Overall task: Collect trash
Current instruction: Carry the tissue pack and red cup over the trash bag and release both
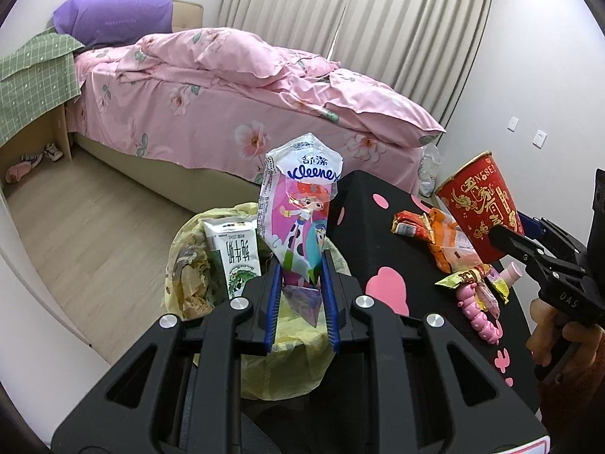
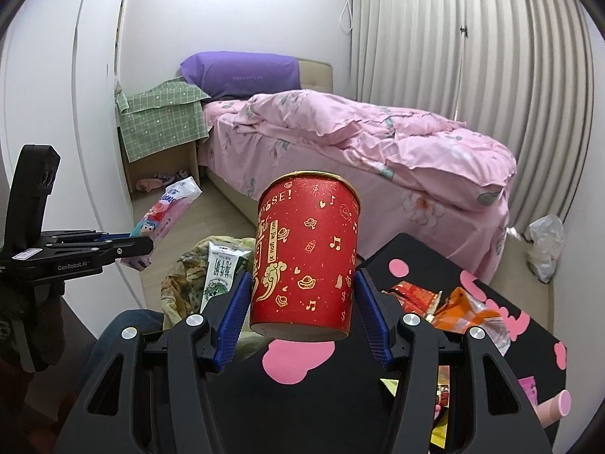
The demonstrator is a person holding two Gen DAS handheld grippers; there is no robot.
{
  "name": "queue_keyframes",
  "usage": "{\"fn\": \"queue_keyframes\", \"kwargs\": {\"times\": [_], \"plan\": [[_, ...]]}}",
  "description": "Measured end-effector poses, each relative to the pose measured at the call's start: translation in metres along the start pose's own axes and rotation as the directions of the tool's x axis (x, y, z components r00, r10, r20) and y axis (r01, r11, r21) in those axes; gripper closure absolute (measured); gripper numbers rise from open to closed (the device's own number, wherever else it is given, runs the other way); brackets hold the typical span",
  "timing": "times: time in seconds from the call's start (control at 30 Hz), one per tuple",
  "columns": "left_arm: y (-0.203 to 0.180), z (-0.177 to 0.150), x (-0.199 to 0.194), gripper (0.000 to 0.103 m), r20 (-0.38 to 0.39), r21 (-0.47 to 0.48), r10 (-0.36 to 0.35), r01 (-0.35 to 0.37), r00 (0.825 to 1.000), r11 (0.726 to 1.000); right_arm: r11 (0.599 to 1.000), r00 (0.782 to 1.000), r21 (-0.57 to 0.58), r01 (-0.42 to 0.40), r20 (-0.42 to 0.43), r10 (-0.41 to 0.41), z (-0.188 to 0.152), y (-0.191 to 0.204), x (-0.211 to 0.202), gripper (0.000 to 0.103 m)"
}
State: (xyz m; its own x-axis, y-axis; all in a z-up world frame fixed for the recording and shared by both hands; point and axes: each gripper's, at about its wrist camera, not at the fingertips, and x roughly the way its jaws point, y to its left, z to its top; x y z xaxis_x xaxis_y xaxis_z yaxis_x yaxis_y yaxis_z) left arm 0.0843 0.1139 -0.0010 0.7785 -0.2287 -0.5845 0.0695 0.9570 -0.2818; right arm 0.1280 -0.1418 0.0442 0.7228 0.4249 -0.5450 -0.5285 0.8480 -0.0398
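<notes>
My left gripper (image 1: 301, 276) is pinched narrow on a Kleenex tissue packet (image 1: 298, 204), a soft, crinkled plastic wrapper with cartoon print, standing upright between the blue ribbed pads (image 1: 273, 302). It hangs over the bin's yellow trash bag (image 1: 287, 370), thin and wrinkled, where a green-and-white milk carton (image 1: 232, 253) sits tilted among crumpled wrappers. My right gripper (image 2: 302, 302) stands wide, clamped on a red paper cup (image 2: 306, 257), a smooth tapered cylinder with gold print and a gold rim, tipped away from me above the black table (image 2: 332, 397), which bears pink blossom shapes. More trash lies on that table: an orange foil wrapper (image 1: 446, 242), a yellow candy wrapper (image 1: 453, 280), a pink caterpillar toy (image 1: 478, 314) and a pink tube (image 1: 512, 272). Beyond is a bed under a rumpled pink floral quilt (image 1: 245, 87) with a purple pillow (image 1: 113, 19), pleated curtains (image 1: 378, 26) and a clear plastic bag (image 2: 544, 242) on the floor by the bed's foot.
</notes>
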Motion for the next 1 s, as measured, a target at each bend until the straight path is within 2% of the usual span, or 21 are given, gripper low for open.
{"fn": "queue_keyframes", "kwargs": {"times": [0.3,0.53,0.73,0.87,1.0], "plan": [[0.012,-0.007,0.017,0.085,-0.040,-0.026,0.019,-0.020,0.999,0.999,0.998,0.998,0.048,-0.046,-0.044,0.048,-0.008,-0.007,0.023,0.050],[0.029,-0.020,0.054,0.085,-0.127,-0.043,0.040,-0.046,0.991,0.998,0.993,0.987,0.055,-0.102,-0.119,0.108,-0.015,-0.009,0.068,0.050],[0.044,-0.025,0.094,0.085,-0.212,-0.075,0.045,-0.062,0.976,0.995,0.984,0.966,0.031,-0.174,-0.188,0.177,-0.011,0.003,0.120,0.051],[0.052,-0.027,0.107,0.085,-0.242,-0.082,0.047,-0.069,0.969,0.994,0.968,0.936,0.035,-0.250,-0.249,0.250,-0.013,0.014,0.156,0.050],[0.061,-0.030,0.115,0.085,-0.260,-0.105,0.041,-0.070,0.965,0.992,0.962,0.917,0.018,-0.271,-0.298,0.264,-0.018,0.022,0.184,0.051]]}}
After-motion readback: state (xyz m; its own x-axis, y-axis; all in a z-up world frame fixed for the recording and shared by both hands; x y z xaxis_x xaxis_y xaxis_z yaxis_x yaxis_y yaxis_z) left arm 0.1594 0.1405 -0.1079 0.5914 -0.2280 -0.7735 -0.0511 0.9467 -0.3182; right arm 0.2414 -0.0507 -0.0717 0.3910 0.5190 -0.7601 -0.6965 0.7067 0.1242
